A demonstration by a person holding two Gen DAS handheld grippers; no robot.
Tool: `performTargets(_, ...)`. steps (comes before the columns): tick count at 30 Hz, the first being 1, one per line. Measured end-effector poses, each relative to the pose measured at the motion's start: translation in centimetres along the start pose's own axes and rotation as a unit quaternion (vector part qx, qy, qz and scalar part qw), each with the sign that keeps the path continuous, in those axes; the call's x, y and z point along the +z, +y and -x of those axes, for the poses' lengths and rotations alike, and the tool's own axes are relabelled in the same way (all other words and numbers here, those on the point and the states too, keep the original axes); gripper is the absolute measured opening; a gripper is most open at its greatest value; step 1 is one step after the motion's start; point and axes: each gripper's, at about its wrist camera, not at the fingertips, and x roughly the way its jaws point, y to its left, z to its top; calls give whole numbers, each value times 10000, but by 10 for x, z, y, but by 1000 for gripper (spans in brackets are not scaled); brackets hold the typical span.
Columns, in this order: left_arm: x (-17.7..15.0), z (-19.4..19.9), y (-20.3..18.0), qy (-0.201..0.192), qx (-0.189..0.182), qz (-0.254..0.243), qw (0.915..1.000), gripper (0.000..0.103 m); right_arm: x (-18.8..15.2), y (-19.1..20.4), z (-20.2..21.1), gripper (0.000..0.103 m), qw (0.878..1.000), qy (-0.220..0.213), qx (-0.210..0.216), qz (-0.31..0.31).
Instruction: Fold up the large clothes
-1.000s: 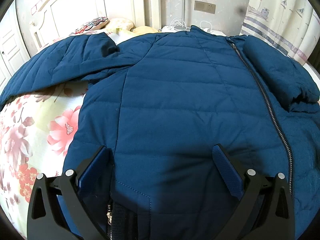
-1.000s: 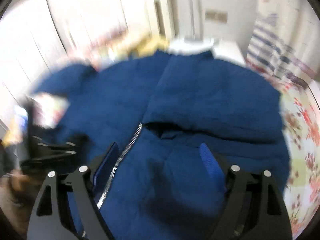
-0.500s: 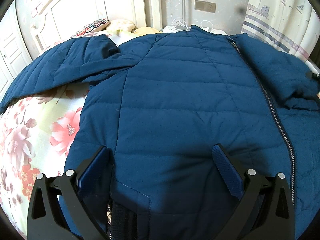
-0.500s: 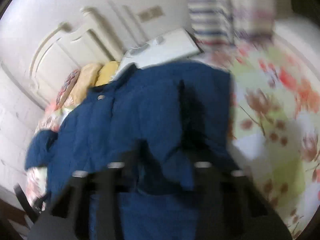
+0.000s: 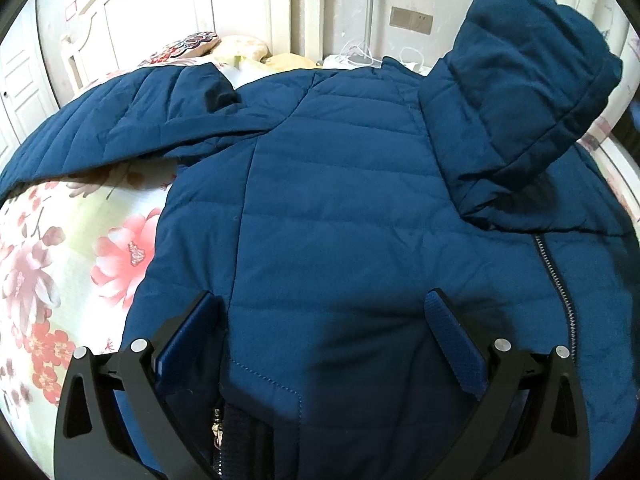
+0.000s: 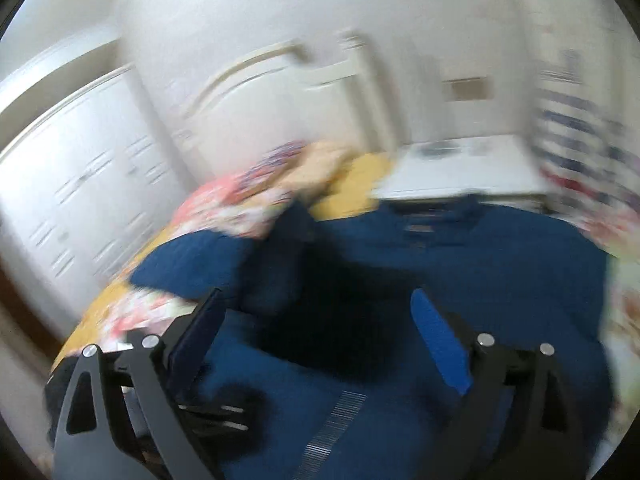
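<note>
Floral bedspread [image 5: 60, 248] under navy quilted jacket [image 5: 340, 200]

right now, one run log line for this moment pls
stage: folding sleeve across jacket | right sleeve: airborne over chest | left gripper: open over hem | right gripper: just opened, nothing between pads | left sleeve: spread on bed

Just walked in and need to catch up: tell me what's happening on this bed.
A person with a two-finger tool in each hand is folding a large navy puffer jacket spread on a floral bedspread. One sleeve stands up over the jacket's zipper side, mid-fold; the other sleeve lies stretched out flat. The left tool hovers open over the hem. The right tool has just opened, with nothing gripped between its pads; its view is blurred.
</note>
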Motion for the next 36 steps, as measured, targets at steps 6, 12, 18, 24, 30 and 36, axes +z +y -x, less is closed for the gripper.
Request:
performTargets(6, 12, 27, 12, -369, -1625, 950, 9814, 99, -55, -103, 4, 90, 9902, 460, -1050, -793)
performTargets(12, 56, 30, -115, -484, -581, -1309, 9885, 99, -70, -99, -18, 90, 9892, 471, -1276, -552)
performTargets(18, 87, -4, -154, -672, -298, -1166, 9905, 55, -77, -112, -8, 89, 9922, 268, -863, -860)
performTargets(24, 89, 4, -41, -895, -2588, 1882, 9432, 45, -76, -116, -9, 90, 9923, 254, -744, -958)
performTargets(30, 43, -44, 45, -213, -3116, 3540, 8815, 54, -76, -119, -8, 90, 9924, 227, -664, -1009)
performTargets(36, 55, -18, 37, -550, -2873, 3336, 8962, 87, -76, -118, -8, 90, 9924, 222, -664, -1012)
